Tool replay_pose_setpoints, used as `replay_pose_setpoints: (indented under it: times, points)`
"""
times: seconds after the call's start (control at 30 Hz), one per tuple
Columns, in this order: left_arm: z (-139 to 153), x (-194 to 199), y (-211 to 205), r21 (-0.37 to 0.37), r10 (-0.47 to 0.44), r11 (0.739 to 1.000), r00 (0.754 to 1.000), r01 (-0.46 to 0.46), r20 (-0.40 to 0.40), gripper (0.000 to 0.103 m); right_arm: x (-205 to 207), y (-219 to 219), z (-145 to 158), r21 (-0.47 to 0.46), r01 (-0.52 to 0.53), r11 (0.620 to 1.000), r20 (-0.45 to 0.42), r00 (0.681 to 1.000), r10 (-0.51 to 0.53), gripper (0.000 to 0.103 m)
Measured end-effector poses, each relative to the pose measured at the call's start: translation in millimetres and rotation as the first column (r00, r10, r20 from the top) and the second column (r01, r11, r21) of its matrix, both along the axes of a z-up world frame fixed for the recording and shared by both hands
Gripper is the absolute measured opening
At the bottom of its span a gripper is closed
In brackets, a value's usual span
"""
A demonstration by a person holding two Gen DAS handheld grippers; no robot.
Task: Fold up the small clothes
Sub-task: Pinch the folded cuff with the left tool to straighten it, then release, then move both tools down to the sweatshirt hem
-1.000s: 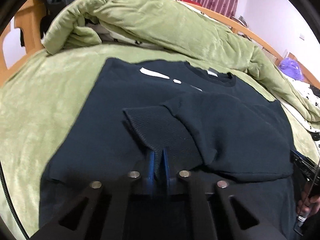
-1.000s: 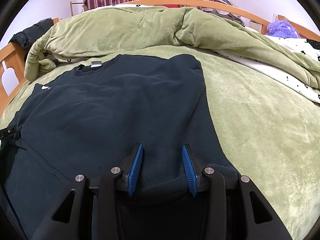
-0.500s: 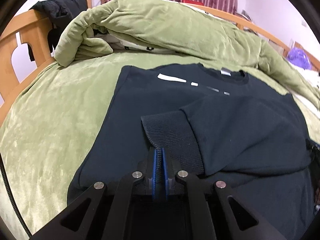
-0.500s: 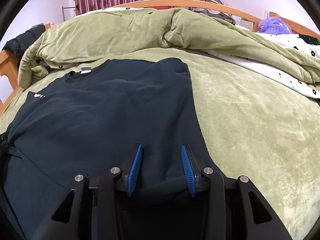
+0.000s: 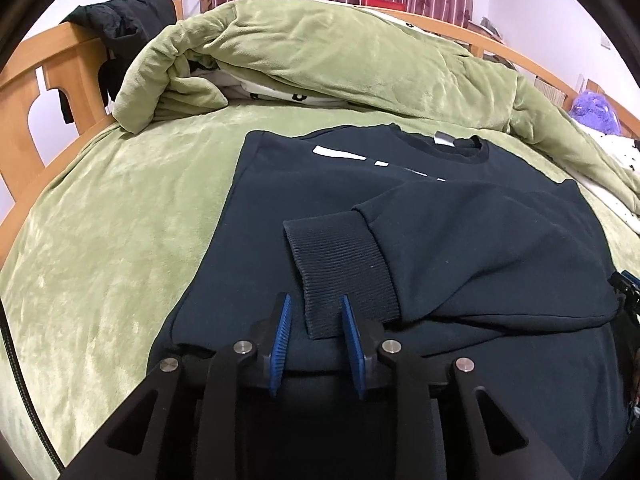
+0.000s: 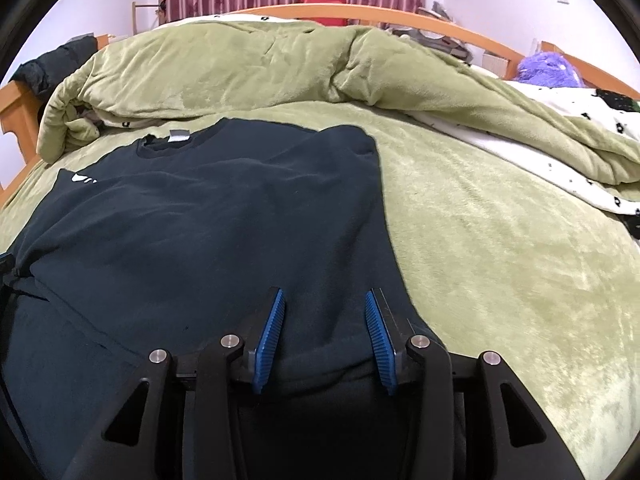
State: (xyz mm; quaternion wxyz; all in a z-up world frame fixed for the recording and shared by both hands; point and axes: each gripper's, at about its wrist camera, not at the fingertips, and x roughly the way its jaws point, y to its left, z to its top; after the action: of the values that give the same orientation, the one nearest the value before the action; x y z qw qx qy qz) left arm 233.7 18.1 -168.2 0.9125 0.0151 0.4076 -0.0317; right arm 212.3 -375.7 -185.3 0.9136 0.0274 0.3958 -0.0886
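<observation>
Looking through left wrist view, we see black sweatshirt (image 5: 400, 216) flat on green bedspread (image 5: 120, 216), sleeve folded across chest. Our left gripper (image 5: 314, 320) jaws just opening, ribbed cuff (image 5: 340, 272) between pads, released. Right wrist view: our right gripper (image 6: 324, 320) jaws apart over sweatshirt's right edge; grip unclear. Rumpled green duvet (image 6: 240, 68) behind.

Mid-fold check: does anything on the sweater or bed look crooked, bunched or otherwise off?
Nothing is damaged. The sleeve folded across the sweater lies at a slant, its ribbed cuff angled toward the left tool, whose jaws have just been opening around the cuff's corner. The duvet is bunched at the bed's far side, clear of the sweater.
</observation>
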Motion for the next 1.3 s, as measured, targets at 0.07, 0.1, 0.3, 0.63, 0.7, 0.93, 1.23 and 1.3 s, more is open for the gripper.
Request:
replay_pose_setpoints:
  times: [0.07,0.1,0.3,0.63,0.7,0.93,1.23,1.3]
  points:
    - [4,-4,0,0.0,-0.002,1.0,1.0,0.002,0.006,0.027,-4,0,4,0.013,0.008,1.0,-0.014,1.0,-0.008,0.035]
    - [6,-6,0,-0.001,-0.002,1.0,1.0,0.002,0.009,0.029,-5,0,6,0.02,0.011,1.0,-0.024,1.0,-0.01,0.033]
    - [31,-28,3,-0.045,0.005,0.999,0.997,-0.001,0.073,0.06,-20,3,23,0.086,0.011,0.996,-0.029,1.0,-0.008,0.03]
    - [57,-80,16,-0.083,-0.005,0.996,0.989,0.017,0.148,0.068,-81,16,46,0.091,-0.013,0.996,0.003,1.0,0.012,0.036]
    - [60,-91,17,-0.05,-0.013,0.999,0.987,0.022,0.16,0.068,-96,15,45,0.082,-0.003,0.997,-0.012,1.0,0.004,0.036]
    - [57,-136,43,-0.062,-0.02,0.998,0.99,0.029,0.136,0.068,-142,14,44,0.066,0.016,0.998,-0.063,0.998,-0.012,0.036]
    - [36,-200,80,-0.088,0.01,0.996,0.996,-0.002,0.09,0.068,-202,22,48,0.011,0.013,1.0,-0.066,0.998,-0.012,0.035]
    - [28,-208,87,-0.116,0.02,0.993,0.998,-0.014,0.054,0.068,-217,18,43,0.011,0.018,1.0,-0.074,0.997,-0.017,0.035]
